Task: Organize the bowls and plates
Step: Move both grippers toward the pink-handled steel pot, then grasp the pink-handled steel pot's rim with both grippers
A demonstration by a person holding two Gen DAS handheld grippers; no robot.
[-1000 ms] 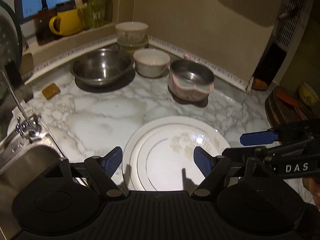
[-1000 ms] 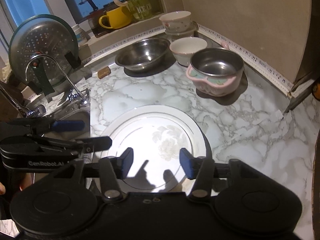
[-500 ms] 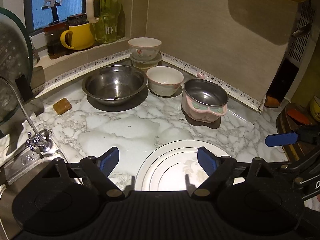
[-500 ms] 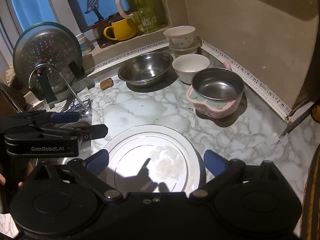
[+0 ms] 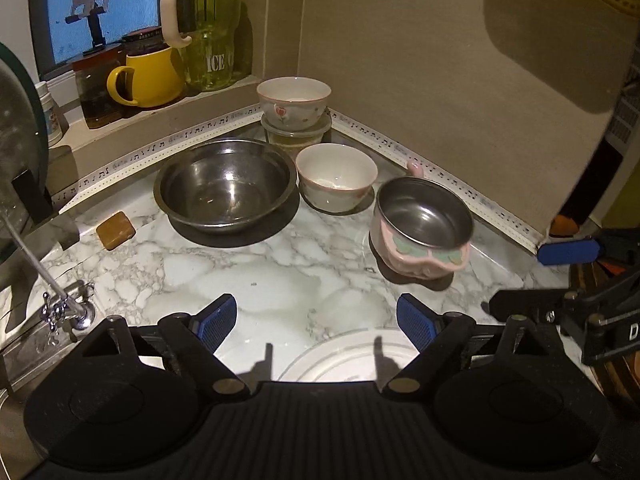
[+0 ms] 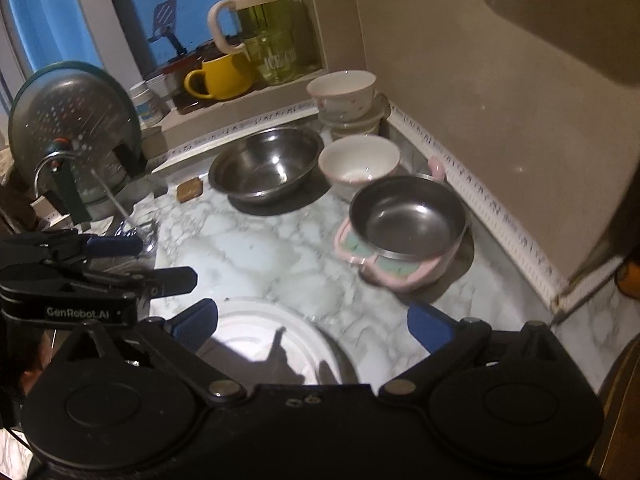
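Left hand-held gripper, right hand-held gripper: jaws wide, empty.

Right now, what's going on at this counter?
Nothing is gripped. Both the left tongs and right tongs are open, hovering over the white plate on the marble counter. Toward the corner sit a large steel bowl, a white bowl, a pink-sided steel bowl, and a floral bowl stacked on a clear container.
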